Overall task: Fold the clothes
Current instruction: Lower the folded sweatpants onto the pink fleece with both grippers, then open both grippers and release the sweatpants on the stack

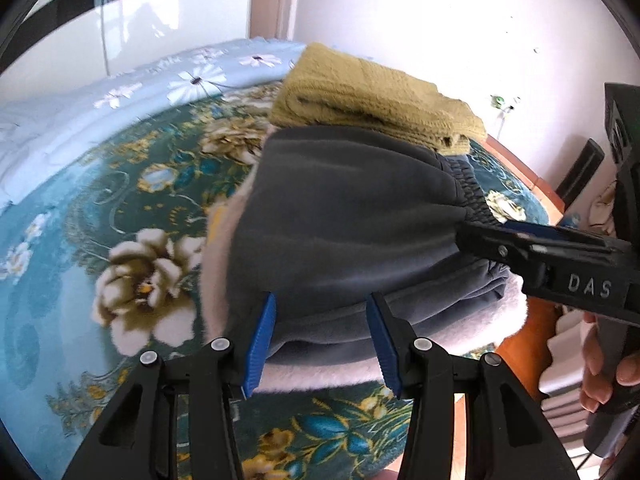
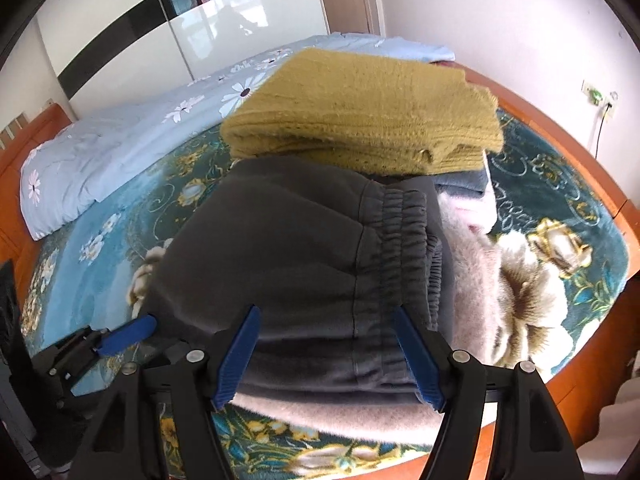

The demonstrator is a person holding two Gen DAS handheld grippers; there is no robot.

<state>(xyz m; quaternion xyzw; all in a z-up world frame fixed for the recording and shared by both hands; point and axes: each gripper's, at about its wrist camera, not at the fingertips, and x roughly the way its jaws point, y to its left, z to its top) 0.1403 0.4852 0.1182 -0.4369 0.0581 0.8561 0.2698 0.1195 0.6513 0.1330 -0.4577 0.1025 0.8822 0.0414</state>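
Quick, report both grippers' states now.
Left gripper: open, fingers either side of the grey trousers.
Right gripper: open, straddling the trousers' waistband edge.

1. The left wrist camera sits close behind the left tongs [image 1: 320, 344], looking forward and down over the gray trousers [image 1: 344, 216].
2. The right wrist camera looks likewise from behind the right tongs [image 2: 328, 356], equally near.
3. Both views share the trousers, the olive sweater [image 2: 360, 120] and the bed [image 2: 120, 208].

Blue garment [image 2: 460, 182] mostly under sweater [image 2: 360, 112]
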